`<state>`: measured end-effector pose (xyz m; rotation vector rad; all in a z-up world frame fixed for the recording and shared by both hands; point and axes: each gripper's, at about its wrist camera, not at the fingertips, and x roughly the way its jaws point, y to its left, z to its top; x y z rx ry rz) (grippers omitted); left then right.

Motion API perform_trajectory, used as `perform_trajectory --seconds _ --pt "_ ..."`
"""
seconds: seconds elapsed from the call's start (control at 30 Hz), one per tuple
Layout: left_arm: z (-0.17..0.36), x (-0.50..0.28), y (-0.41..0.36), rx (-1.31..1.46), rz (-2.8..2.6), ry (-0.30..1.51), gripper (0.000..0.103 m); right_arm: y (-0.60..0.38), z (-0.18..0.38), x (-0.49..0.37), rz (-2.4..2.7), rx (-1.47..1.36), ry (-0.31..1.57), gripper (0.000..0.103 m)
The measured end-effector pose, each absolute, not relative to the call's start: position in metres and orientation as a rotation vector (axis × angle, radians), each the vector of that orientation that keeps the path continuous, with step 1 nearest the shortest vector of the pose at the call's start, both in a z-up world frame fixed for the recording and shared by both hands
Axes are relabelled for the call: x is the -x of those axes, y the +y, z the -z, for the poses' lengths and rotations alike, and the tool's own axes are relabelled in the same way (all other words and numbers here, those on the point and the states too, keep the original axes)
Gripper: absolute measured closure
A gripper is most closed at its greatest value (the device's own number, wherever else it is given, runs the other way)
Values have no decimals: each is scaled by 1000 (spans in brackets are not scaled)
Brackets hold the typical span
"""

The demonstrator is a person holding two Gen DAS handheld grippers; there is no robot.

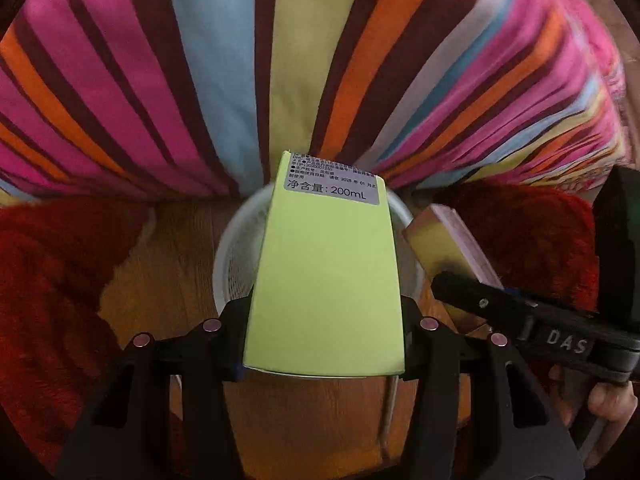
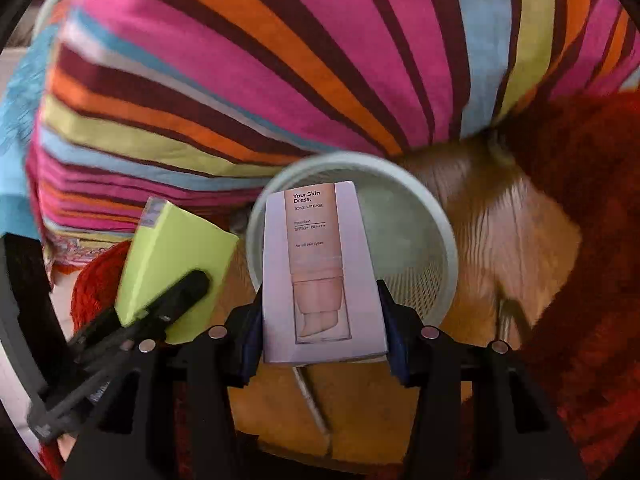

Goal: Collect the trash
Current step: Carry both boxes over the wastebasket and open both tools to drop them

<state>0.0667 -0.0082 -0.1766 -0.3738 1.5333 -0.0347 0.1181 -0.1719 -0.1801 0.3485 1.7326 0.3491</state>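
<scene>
**Two boxes held over the waste basket**

Left wrist view: the left tool (image 1: 324, 344) is clamped on a lime-green box (image 1: 326, 280), its pads pressing the two long sides near the lower end. The box's long axis runs straight up the frame, away from the camera, and its far end hangs over the white mesh basket (image 1: 236, 264) at centre. The basket lies directly ahead and below, so the drop is nearly lined up. The box hides most of the basket's mouth. At the right edge the right tool (image 1: 460, 280) carries a pink-sided box (image 1: 452, 244), beside the basket's rim.

Right wrist view: the right tool (image 2: 320, 344) is closed on a pale lilac cosmetics box (image 2: 320, 272), long axis up the frame, its top over the basket (image 2: 452, 240). The image is motion-blurred. The green box (image 2: 172, 264) sits at lower left in the left tool (image 2: 176, 296), just outside the rim. The basket's contents cannot be made out. Striped bedding (image 2: 280, 60) fills the top.
</scene>
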Motion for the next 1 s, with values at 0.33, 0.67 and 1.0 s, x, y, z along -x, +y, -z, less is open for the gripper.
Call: perform_trajectory --seconds 0.33,0.67,1.0 --pt "232 -68 -3 480 -29 1740 52 -158 225 -141 -254 -356 1884 55" --pt "256 -71 -2 507 -84 1812 22 -172 250 -127 -141 -407 1904 22" --pt "260 -73 4 523 -99 1788 21 -175 247 -124 -129 -404 1876 21"
